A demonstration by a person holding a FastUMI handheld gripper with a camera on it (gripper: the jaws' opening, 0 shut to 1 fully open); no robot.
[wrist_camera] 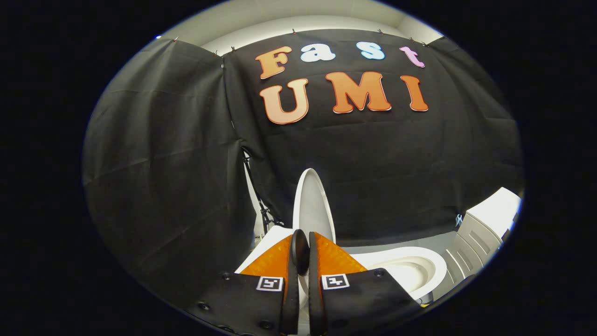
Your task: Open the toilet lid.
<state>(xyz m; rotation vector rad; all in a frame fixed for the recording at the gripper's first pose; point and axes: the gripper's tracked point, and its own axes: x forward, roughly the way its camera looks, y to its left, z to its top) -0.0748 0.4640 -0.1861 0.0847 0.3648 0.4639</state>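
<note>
Tongs (303, 254) pinching the raised toilet lid's (311, 205) lower edge, lid upright just beyond, bowl (410, 270) to their right.

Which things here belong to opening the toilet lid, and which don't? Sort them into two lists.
Belongs to the job:
- toilet lid, raised upright, its edge between the fingers
- claw, fingers pressed on the lid's edge
- toilet bowl, uncovered beside the fingers

Just there:
- white cabinet beyond the bowl
- cables by the cloth wall
</note>
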